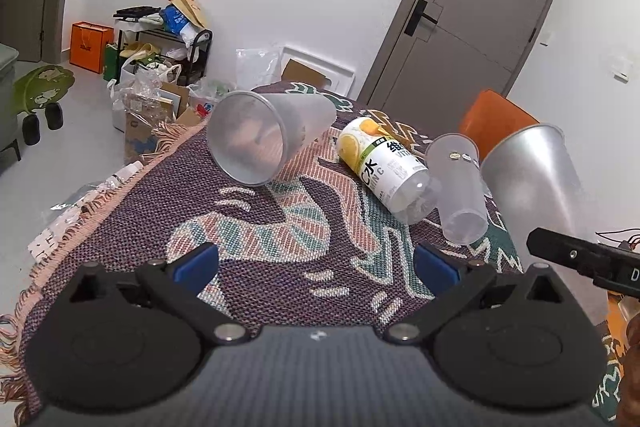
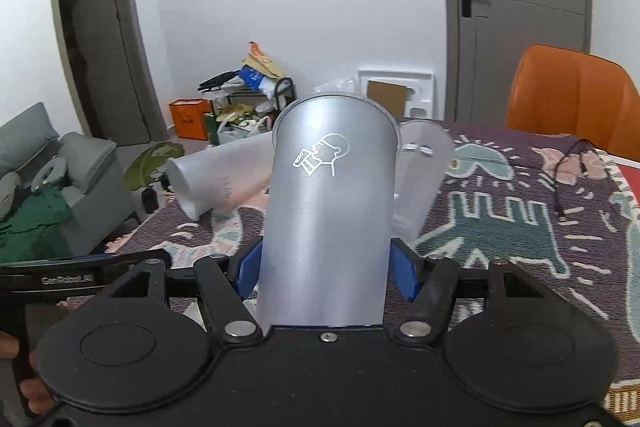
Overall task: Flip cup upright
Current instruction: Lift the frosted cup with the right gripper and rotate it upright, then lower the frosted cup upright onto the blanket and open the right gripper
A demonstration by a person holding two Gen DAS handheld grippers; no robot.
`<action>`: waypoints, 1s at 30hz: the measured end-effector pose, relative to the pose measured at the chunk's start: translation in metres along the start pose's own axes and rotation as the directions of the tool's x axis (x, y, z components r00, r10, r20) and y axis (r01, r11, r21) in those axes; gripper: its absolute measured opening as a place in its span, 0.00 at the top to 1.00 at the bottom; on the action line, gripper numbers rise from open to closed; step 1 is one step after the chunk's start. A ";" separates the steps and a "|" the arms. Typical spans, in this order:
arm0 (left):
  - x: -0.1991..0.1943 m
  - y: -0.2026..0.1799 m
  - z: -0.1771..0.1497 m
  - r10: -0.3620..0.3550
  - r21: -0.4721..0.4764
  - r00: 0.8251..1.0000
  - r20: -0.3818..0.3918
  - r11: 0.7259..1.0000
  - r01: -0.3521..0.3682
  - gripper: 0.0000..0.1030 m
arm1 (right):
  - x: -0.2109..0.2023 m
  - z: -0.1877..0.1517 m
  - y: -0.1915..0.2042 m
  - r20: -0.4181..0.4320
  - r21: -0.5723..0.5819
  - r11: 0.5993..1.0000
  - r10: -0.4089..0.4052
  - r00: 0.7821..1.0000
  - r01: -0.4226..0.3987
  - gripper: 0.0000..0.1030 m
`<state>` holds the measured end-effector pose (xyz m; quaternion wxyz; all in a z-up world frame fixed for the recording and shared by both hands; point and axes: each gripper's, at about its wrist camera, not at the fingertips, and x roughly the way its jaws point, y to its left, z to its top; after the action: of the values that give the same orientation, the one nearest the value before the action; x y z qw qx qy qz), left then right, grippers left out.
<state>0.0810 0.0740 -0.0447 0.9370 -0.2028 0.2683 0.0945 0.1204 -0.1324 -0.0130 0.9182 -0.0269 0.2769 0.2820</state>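
Right hand-held gripper (image 2: 326, 269) clamps silver cup (image 2: 328, 211).

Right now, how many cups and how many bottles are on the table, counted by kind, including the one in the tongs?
Cups: 3: frosted cup, clear cup, grey cup held in the right tongs.
Bottles: 1: bottle lying on its side.
Total: 4

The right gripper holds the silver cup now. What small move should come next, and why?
Probably lower the silver cup base first onto the patterned cloth and only then open. The right gripper is shut on its narrow end, wide rim pointing away. The left gripper is open and holds nothing.
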 end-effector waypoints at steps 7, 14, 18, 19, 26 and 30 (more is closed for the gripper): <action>0.001 0.004 -0.001 0.008 0.003 1.000 -0.007 1.000 -0.008 0.00 | 0.011 -0.003 0.016 -0.023 -0.016 0.999 0.036 0.999 -0.036 0.40; 0.002 0.008 -0.002 0.019 -0.007 1.000 -0.019 1.000 -0.019 0.00 | 0.010 -0.005 0.016 -0.032 -0.015 0.999 0.036 0.999 -0.036 0.39; -0.003 0.005 -0.001 0.008 0.000 1.000 -0.005 1.000 -0.008 0.00 | 0.003 -0.004 0.011 -0.023 -0.013 1.000 0.018 1.000 -0.018 0.39; -0.004 0.004 -0.001 0.007 0.002 1.000 -0.003 1.000 -0.007 0.00 | 0.001 -0.005 0.009 -0.022 -0.009 1.000 0.015 1.000 -0.015 0.39; -0.009 -0.001 -0.001 -0.002 0.008 1.000 0.003 1.000 0.002 0.00 | -0.012 -0.007 -0.001 -0.005 0.016 1.000 -0.010 1.000 0.010 0.39; -0.014 -0.002 -0.001 -0.005 0.014 1.000 0.012 1.000 0.005 0.00 | -0.018 -0.008 -0.007 0.010 0.037 0.999 -0.032 0.999 0.031 0.39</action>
<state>0.0693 0.0707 -0.0370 0.9402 -0.1965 0.2626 0.0916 0.1078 -0.1488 -0.0114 0.9243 -0.0131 0.2768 0.2625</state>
